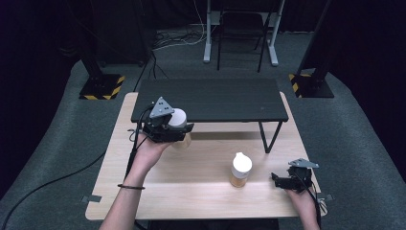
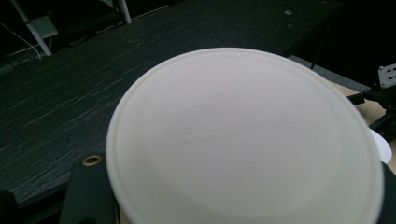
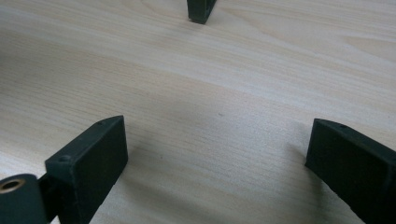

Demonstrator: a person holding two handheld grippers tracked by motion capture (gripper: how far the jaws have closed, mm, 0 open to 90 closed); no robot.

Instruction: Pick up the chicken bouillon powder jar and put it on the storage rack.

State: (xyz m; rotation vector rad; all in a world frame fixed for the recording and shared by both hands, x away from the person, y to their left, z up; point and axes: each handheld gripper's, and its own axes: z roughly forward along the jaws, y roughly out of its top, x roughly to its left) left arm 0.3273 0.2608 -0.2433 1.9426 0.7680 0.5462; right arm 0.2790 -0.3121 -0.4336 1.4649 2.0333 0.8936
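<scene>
While the left claw [image 1: 181, 130] is raised above the light wooden table [image 1: 167, 191], it is clamped on a jar [image 1: 179, 125] with a white lid [image 2: 243, 140] and amber contents, just in front of the black raised shelf [image 1: 215, 98]. A second white-lidded jar [image 1: 240, 170] stands upright on the table toward the right, near the right claw [image 1: 277, 179] but apart from it. That claw rests low by the table's right edge, its jaws wide apart over bare wood with nothing between them.
</scene>
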